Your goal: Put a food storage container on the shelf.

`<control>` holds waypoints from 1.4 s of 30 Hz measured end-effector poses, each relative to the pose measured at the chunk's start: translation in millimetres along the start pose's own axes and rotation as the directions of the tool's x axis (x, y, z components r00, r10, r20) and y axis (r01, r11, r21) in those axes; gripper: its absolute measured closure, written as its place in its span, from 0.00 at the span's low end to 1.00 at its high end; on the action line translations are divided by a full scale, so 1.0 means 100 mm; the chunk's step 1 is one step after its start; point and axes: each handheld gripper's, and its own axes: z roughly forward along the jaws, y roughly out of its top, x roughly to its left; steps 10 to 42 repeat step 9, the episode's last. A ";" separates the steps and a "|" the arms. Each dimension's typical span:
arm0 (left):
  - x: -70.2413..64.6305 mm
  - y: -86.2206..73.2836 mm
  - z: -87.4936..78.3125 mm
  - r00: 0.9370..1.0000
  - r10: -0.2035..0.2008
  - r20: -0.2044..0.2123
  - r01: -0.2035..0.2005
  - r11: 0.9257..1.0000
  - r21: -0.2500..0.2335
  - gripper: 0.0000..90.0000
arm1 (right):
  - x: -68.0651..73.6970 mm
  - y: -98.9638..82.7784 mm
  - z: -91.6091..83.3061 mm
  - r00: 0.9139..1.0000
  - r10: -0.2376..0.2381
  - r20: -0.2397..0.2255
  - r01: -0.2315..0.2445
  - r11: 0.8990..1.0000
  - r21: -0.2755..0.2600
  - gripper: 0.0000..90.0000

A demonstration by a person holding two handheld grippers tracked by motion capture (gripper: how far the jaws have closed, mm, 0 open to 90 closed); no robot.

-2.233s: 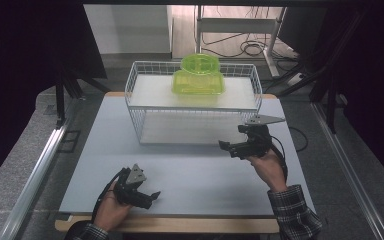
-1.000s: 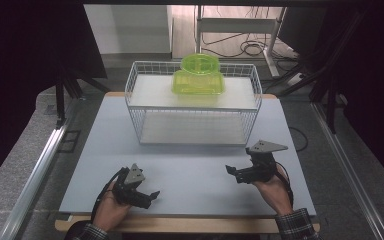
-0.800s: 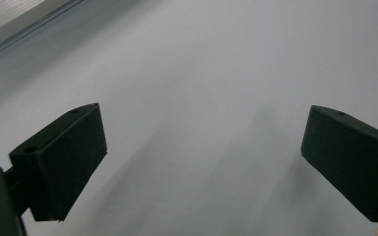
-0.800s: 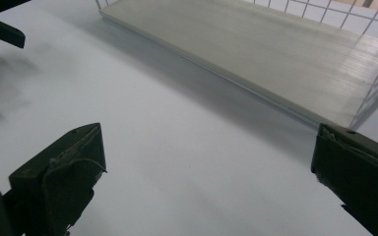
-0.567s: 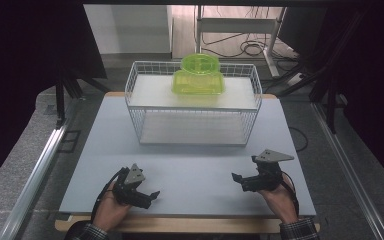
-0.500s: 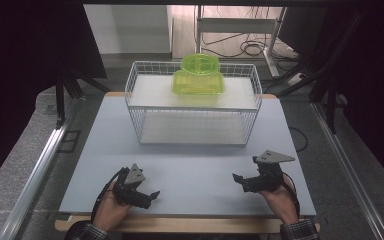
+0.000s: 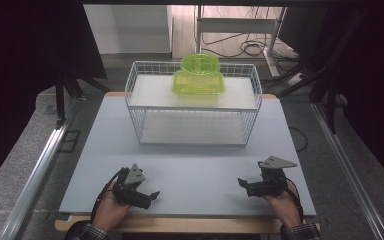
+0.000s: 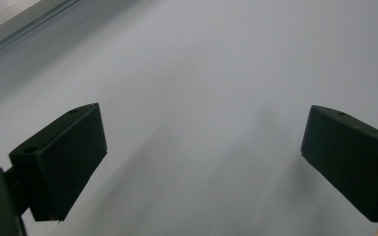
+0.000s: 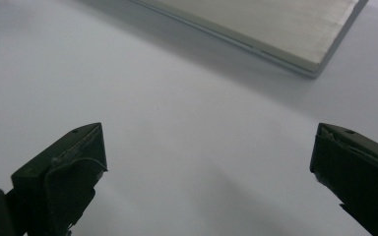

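Right tongs (image 7: 244, 184) have withdrawn from the white wire basket (image 7: 193, 102) holding the lime-green plastic container (image 7: 198, 76); both right and left tongs (image 7: 151, 195) rest wide open, empty, on the pale grey tabletop (image 7: 195, 172), apparently parked.

2 grippers (image 7: 152, 194) (image 7: 242, 183), 1 wire basket (image 7: 195, 107), 1 green container (image 7: 198, 77)

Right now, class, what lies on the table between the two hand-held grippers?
Nothing: in the high view, the table is bare between the left hand-held gripper and the right hand-held gripper.
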 end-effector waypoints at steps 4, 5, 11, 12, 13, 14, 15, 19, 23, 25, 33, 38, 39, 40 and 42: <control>0.00 0.00 0.00 1.000 0.001 0.001 -0.001 1.000 0.004 0.04 | -0.03 -0.06 0.04 1.000 0.017 0.001 -0.017 0.999 0.037 0.01; 0.00 0.00 0.00 1.000 0.001 0.001 -0.001 1.000 0.003 0.04 | -0.03 -0.06 0.04 1.000 0.022 0.001 -0.022 0.999 0.043 0.01; 0.00 0.00 0.00 1.000 -0.003 -0.001 0.003 1.000 -0.007 0.04 | -0.04 -0.07 0.07 1.000 0.009 0.019 -0.010 0.998 0.065 0.01; 0.00 0.00 0.00 1.000 -0.003 -0.001 0.003 1.000 -0.007 0.04 | -0.04 -0.07 0.07 1.000 0.009 0.019 -0.010 0.998 0.065 0.01; 0.00 0.00 0.00 1.000 -0.003 -0.001 0.003 1.000 -0.007 0.04 | -0.04 -0.07 0.07 1.000 0.009 0.019 -0.010 0.998 0.065 0.01; 0.00 0.00 0.00 1.000 -0.003 -0.001 0.003 1.000 -0.007 0.04 | -0.04 -0.07 0.07 1.000 0.009 0.019 -0.010 0.998 0.065 0.01; 0.00 0.00 0.00 1.000 -0.003 -0.001 0.003 1.000 -0.007 0.04 | -0.04 -0.07 0.07 1.000 0.009 0.019 -0.010 0.998 0.065 0.01; 0.00 0.00 0.00 1.000 -0.003 -0.001 0.003 1.000 -0.007 0.04 | -0.04 -0.07 0.07 1.000 0.009 0.019 -0.010 0.998 0.065 0.01; 0.00 0.00 0.00 1.000 -0.003 -0.001 0.003 1.000 -0.007 0.04 | -0.04 -0.07 0.07 1.000 0.009 0.019 -0.010 0.998 0.065 0.01; 0.00 0.00 0.00 1.000 -0.003 -0.001 0.003 1.000 -0.007 0.04 | -0.04 -0.07 0.07 1.000 0.009 0.019 -0.010 0.998 0.065 0.01; 0.00 0.00 0.00 1.000 -0.003 -0.001 0.003 1.000 -0.007 0.04 | -0.04 -0.07 0.07 1.000 0.009 0.019 -0.010 0.998 0.065 0.01; 0.00 0.00 0.00 1.000 -0.003 -0.001 0.003 1.000 -0.007 0.04 | -0.04 -0.07 0.07 1.000 0.009 0.019 -0.010 0.998 0.065 0.01; 0.00 0.00 0.00 1.000 -0.003 -0.001 0.003 1.000 -0.007 0.04 | -0.04 -0.07 0.07 1.000 0.009 0.019 -0.010 0.998 0.065 0.01; 0.00 0.00 0.00 1.000 -0.003 -0.001 0.003 1.000 -0.007 0.04 | -0.04 -0.07 0.07 1.000 0.009 0.019 -0.010 0.998 0.065 0.01; 0.00 0.00 0.00 1.000 -0.003 -0.001 0.003 1.000 -0.007 0.04 | -0.04 -0.07 0.07 1.000 0.009 0.019 -0.010 0.998 0.065 0.01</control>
